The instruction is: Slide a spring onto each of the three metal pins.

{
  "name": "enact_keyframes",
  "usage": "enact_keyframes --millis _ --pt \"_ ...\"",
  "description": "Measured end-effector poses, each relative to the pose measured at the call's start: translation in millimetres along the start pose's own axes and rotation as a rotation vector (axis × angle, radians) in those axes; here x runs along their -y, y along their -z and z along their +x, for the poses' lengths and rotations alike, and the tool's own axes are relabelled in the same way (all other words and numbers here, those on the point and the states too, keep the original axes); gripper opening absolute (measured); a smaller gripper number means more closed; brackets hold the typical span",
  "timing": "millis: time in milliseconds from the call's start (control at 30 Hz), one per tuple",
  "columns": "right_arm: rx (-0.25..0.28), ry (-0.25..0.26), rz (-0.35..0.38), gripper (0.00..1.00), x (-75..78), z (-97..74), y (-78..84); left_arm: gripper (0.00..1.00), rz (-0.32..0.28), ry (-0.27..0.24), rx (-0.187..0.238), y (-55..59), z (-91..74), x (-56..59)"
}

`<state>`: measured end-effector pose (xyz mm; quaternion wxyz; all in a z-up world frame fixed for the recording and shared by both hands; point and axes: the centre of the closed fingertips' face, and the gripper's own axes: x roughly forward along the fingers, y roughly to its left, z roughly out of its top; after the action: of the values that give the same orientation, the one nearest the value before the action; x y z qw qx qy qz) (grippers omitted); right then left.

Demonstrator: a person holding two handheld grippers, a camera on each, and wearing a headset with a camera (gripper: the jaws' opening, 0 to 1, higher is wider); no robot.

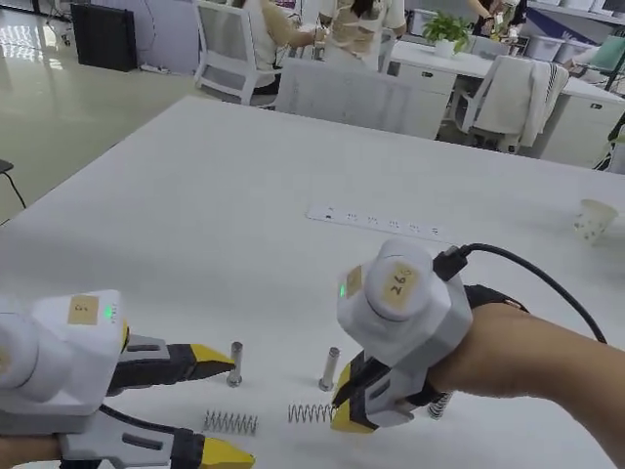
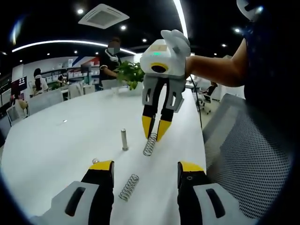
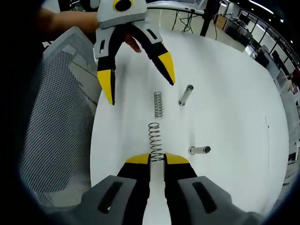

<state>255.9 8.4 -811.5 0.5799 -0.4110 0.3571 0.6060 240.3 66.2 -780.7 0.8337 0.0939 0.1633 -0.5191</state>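
Status: no spring is seated on either pin that can be seen clearly. Assembly appears to be at its first step.

The right gripper (image 3: 157,158) is clenched on one end of the held spring (image 3: 154,138). The rest of the coil lies flat on the white table (image 1: 244,195), and in the head view it runs toward 9 o'clock from the jaws. The right pin (image 1: 330,368) stands upright and bare, just beside the gripper at about 11 o'clock from its tips.

The left gripper (image 2: 145,167) is released, with its jaws spread wide and gripping nothing. The loose spring (image 2: 129,186) lies on the table between those jaws, untouched. In the head view it sits at 9 o'clock of the held spring, close to it but apart from it. The left pin (image 1: 235,363) stands upright and bare at 12 o'clock of the loose spring, near the upper left jaw.

A coiled piece (image 1: 439,404) shows at 3 o'clock of the right gripper, partly hidden by the wrist. It cannot be told whether this is a third spring lying free or one already on a pin.

Work left, as judged from this layout:
1. Lift the held spring and thread it down over the right pin.
2. Pick up the loose spring and fit it to the left pin.
3. Check the third pin and spring.
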Motion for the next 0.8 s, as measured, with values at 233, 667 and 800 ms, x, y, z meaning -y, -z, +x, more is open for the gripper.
enact_keyframes --millis 233,667,800 --pt "0.006 -0.001 -0.006 0.08 -2.5 -1.3 -3.7 0.41 0.021 0.038 -0.011 -1.1 9.4 2.2" --pt "0.018 0.003 -0.013 0.08 -4.4 -3.9 -11.7 0.3 0.07 0.096 -0.023 -5.5 20.0 2.2" --pt "0.021 0.006 -0.013 0.08 -5.4 -4.6 -13.8 0.25 0.083 0.112 -0.02 -5.8 22.6 3.6"
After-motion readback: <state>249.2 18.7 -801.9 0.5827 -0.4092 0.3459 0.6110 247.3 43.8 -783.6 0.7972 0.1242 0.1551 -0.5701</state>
